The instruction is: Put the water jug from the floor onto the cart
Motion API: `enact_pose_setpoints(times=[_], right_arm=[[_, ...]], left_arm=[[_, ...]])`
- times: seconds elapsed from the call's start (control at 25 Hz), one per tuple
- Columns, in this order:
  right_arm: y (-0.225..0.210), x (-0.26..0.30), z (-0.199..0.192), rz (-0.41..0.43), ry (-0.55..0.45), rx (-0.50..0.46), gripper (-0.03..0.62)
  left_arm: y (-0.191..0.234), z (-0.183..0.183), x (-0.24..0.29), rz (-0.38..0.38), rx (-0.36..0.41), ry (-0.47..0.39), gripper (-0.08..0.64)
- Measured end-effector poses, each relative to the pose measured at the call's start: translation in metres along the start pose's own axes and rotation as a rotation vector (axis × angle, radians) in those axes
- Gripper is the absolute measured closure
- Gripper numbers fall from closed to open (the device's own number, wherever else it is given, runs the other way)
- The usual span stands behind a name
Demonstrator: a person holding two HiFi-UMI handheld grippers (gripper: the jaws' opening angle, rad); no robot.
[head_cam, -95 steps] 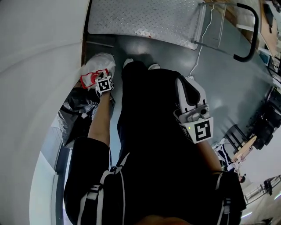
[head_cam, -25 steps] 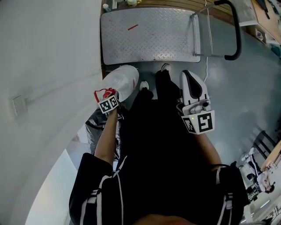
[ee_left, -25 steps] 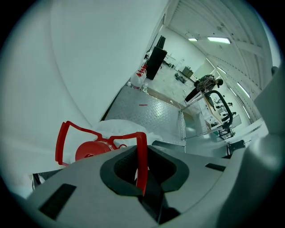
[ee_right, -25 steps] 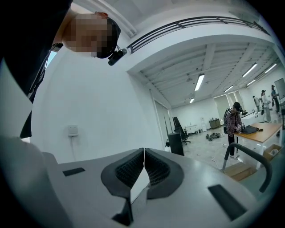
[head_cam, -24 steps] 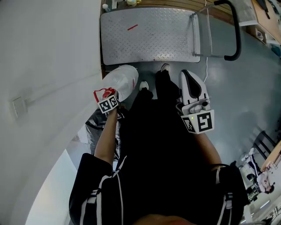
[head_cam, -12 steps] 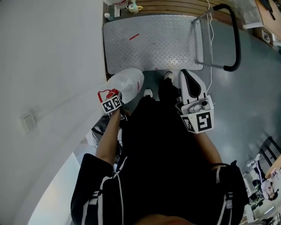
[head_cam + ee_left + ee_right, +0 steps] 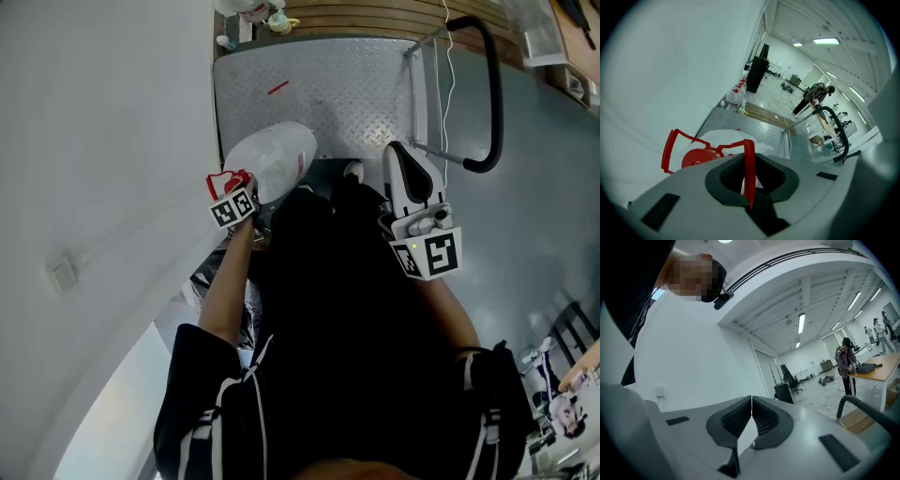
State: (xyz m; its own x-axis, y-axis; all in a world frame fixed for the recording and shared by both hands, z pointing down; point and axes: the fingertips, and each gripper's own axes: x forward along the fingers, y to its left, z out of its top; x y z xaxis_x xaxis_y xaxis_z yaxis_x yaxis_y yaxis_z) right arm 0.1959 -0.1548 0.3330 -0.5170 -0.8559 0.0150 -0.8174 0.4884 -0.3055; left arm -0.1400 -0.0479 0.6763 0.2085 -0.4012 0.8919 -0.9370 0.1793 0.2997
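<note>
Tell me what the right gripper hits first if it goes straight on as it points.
Nothing close. The shut right gripper points level, left of the cart handle; the white wall beyond looks first in its line, though how far off is unclear.

My water jug [image 7: 277,159] is milky white, its cap [image 7: 696,158] and carry handle [image 7: 670,150] bright red. Both my left gripper [image 7: 749,187] and right gripper [image 7: 751,420] are pale grey with black ribbed pads [image 7: 736,420] and black-and-white square markers [image 7: 429,255]. The cart [image 7: 347,103] is silver diamond plate with a red streak [image 7: 277,87], its push bar [image 7: 494,94] black.
</note>
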Motion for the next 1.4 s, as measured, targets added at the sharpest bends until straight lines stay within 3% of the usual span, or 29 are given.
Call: enact_pose_setpoints(times=[0.36,0.56,0.8,0.96,1.2,1.4], right_arm=[[-0.029,-0.008,-0.005,-0.08,0.037,0.005,0.574],[-0.032,0.009,-0.001,-0.114,0.039,-0.082,0.574],[-0.042,0.026,0.004,-0.154,0.046,-0.114,0.574],[-0.053,0.035,0.007,-0.19,0.061,-0.136,0.574],[-0.07,0.035,0.01,-0.318,0.072,-0.141,0.574],[-0.072,0.045,0.002,-0.338,0.086,-0.155,0.574]], left_arm=[[-0.048,0.067,0.049,-0.055,-0.067,-0.039,0.5],[-0.061,0.095,0.075,-0.073,-0.025,0.001,0.499],[-0.09,0.115,0.112,-0.105,0.058,0.056,0.5],[-0.105,0.133,0.134,-0.131,0.074,0.077,0.5],[-0.114,0.148,0.165,-0.163,0.088,0.136,0.5],[-0.128,0.158,0.181,-0.219,0.099,0.154,0.5]])
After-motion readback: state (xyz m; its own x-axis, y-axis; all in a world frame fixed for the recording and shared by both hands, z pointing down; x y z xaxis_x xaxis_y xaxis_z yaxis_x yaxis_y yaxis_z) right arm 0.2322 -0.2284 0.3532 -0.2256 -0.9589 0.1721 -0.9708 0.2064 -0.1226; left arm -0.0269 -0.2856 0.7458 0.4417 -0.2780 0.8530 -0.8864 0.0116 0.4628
